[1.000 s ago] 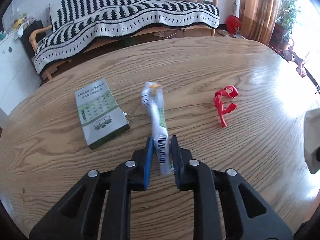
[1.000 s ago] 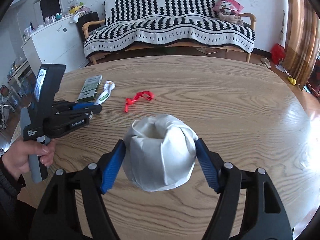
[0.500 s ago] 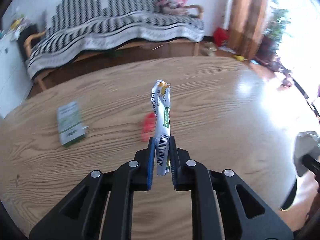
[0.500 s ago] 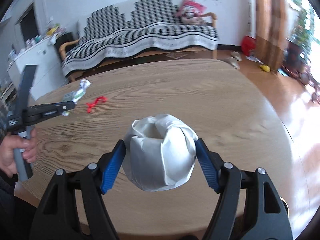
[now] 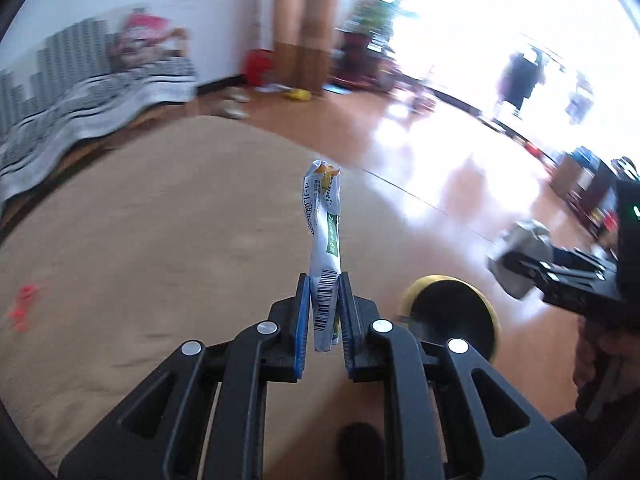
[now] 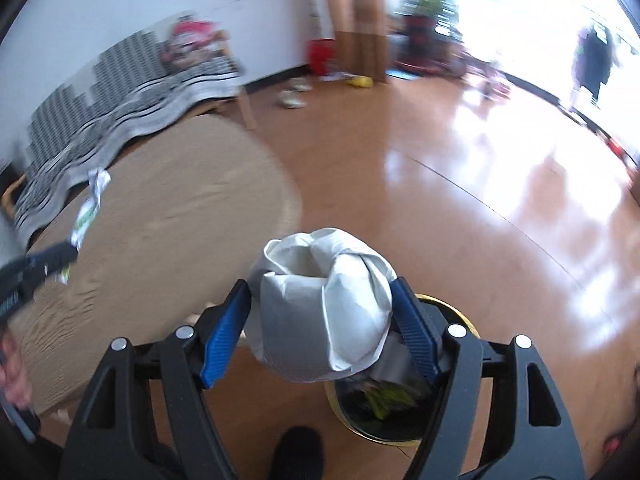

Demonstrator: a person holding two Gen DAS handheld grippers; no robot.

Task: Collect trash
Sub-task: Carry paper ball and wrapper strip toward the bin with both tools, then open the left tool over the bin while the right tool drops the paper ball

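My left gripper (image 5: pixel 324 288) is shut on a crumpled white and green wrapper (image 5: pixel 325 232), held upright above the table's right edge. My right gripper (image 6: pixel 320 312) is shut on a ball of crumpled white paper (image 6: pixel 320 308) and holds it over a round yellow-rimmed trash bin (image 6: pixel 376 412) on the floor. The bin (image 5: pixel 452 316) shows just right of my left gripper, with dark and green rubbish inside. The right gripper with the paper ball (image 5: pixel 524 256) shows at the right of the left wrist view. The wrapper (image 6: pixel 90 208) also shows at the left of the right wrist view.
The round wooden table (image 6: pixel 160 232) lies to the left, with a red ribbon (image 5: pixel 24 306) on it. A striped sofa (image 6: pixel 120 92) stands behind. The shiny wood floor (image 6: pixel 480 200) stretches right. My shoe (image 6: pixel 298 452) is beside the bin.
Both grippers have swung right, off the table toward the floor, each still holding its trash. The bin has come into view under the right gripper.
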